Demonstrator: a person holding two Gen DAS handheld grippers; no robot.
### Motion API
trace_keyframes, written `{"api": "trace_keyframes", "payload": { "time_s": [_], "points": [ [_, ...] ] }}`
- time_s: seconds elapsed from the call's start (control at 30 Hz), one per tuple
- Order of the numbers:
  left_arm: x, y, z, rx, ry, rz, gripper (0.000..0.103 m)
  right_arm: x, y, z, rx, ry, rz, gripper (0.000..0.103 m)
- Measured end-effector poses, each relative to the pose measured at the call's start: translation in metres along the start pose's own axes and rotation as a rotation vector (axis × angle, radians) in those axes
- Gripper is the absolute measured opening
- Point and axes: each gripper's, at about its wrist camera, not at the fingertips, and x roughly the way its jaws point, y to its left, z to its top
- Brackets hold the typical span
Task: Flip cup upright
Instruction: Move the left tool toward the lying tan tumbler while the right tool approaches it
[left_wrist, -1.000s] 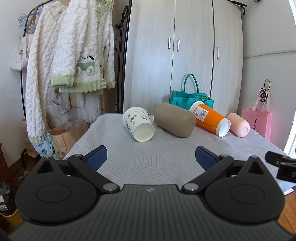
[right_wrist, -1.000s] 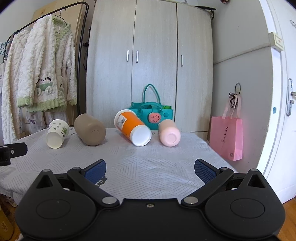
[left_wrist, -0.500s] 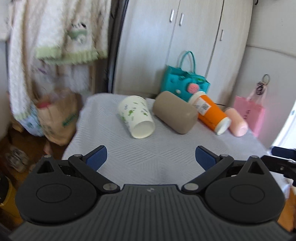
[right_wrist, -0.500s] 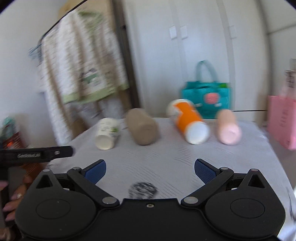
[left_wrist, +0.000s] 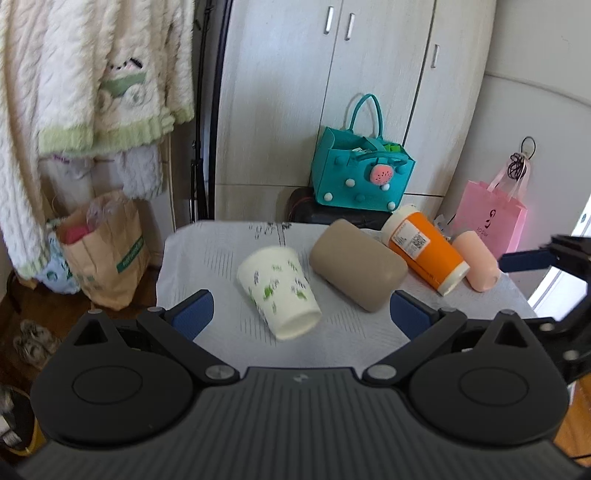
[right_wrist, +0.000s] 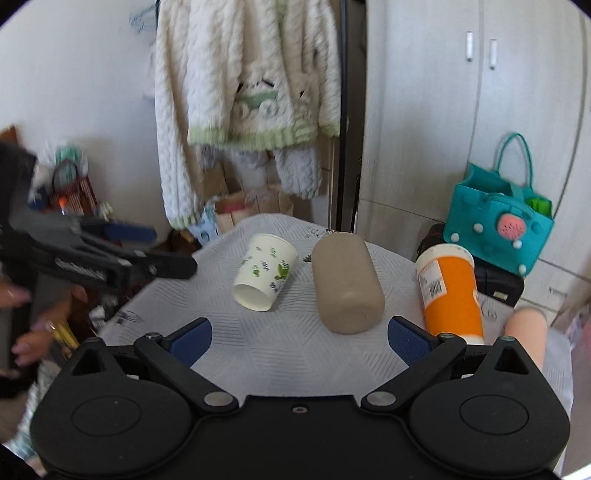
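Several cups lie on their sides on the table (left_wrist: 221, 254): a white paper cup with green leaf print (left_wrist: 277, 291) (right_wrist: 265, 277), a tan cup (left_wrist: 357, 274) (right_wrist: 345, 282), an orange cup with a white lid (left_wrist: 424, 249) (right_wrist: 448, 291) and a pink cup (left_wrist: 476, 260) (right_wrist: 526, 332). My left gripper (left_wrist: 300, 314) is open and empty, above the table just short of the white cup. My right gripper (right_wrist: 299, 334) is open and empty, above the table in front of the tan cup. Each gripper shows at the edge of the other's view.
The table (right_wrist: 258, 332) has a light patterned cloth. A teal handbag (left_wrist: 360, 173) and a pink gift bag (left_wrist: 487, 218) stand behind it, before a wardrobe (left_wrist: 332, 92). A fluffy cardigan (right_wrist: 251, 92) hangs on a rack at left, with a paper bag (left_wrist: 105, 251) below.
Both grippers have risen and moved forward over the table and tilted down. The right one has swung left toward the white and tan cups. The cups have not moved.
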Motion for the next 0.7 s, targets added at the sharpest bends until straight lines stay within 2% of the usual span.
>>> {"api": "trace_keyframes", "payload": {
  "time_s": [0.1, 0.27, 0.47, 0.7],
  "points": [
    [0.014, 0.007, 0.008, -0.028, 0.021, 0.019, 0.103, 0.017, -0.007, 0.013, 0.004, 0.027, -0.023, 0.102],
    [0.032, 0.014, 0.018, -0.046, 0.051, -0.004, 0.103, 0.042, -0.018, 0.030, -0.015, 0.069, 0.035, 0.102],
    [0.044, 0.012, 0.022, -0.057, 0.058, -0.032, 0.103, 0.089, -0.028, 0.040, -0.051, 0.156, -0.019, 0.102],
    [0.055, 0.010, 0.022, -0.050, 0.080, -0.045, 0.103, 0.117, -0.047, 0.043, -0.053, 0.176, 0.002, 0.102]
  ]
}}
